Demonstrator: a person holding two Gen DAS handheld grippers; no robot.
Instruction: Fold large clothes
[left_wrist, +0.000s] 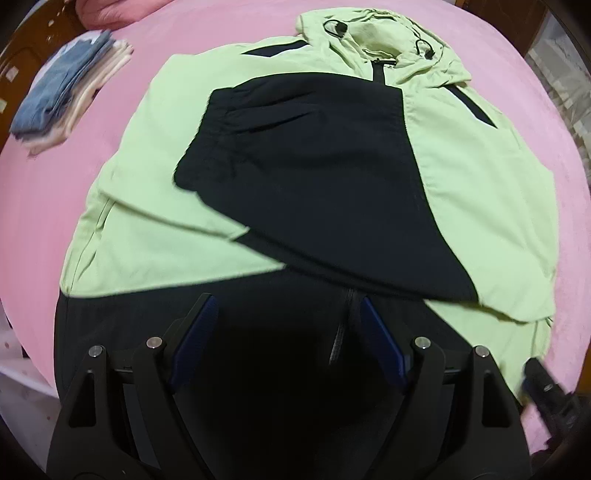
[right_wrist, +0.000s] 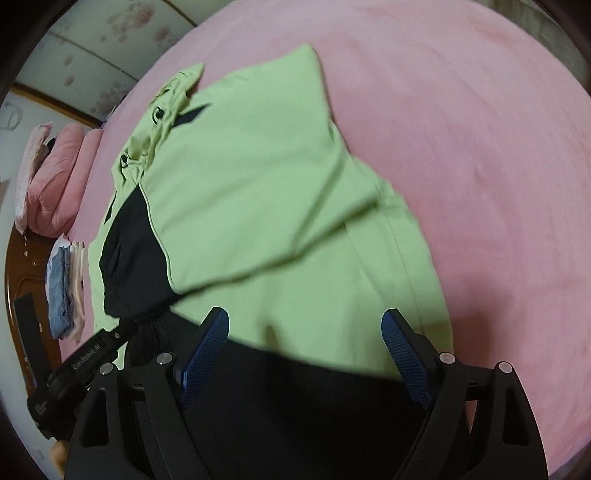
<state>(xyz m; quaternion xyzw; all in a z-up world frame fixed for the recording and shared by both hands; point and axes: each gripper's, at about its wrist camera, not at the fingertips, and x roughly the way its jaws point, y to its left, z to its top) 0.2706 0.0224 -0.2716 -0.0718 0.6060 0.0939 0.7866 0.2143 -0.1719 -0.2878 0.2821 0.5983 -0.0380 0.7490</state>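
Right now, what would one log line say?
jacket: sleeves folded in on pink bed | left gripper: open, empty | right gripper: open, empty

Soft, even indoor light fell on both fisheye views, which bent hard toward dark corners. Motion blur smeared the jacket (left_wrist: 155, 192) (worst at its edges).

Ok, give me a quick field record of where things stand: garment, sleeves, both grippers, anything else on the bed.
garment: green and black hooded jacket, lying flat on the pink bed cover
sleeves: both folded in across the body
hood: at the far end, flat
left gripper: open, nothing between its pads, above the black hem
right gripper: open, nothing held, above the hem
other: small stack of folded clothes at the bed's edge
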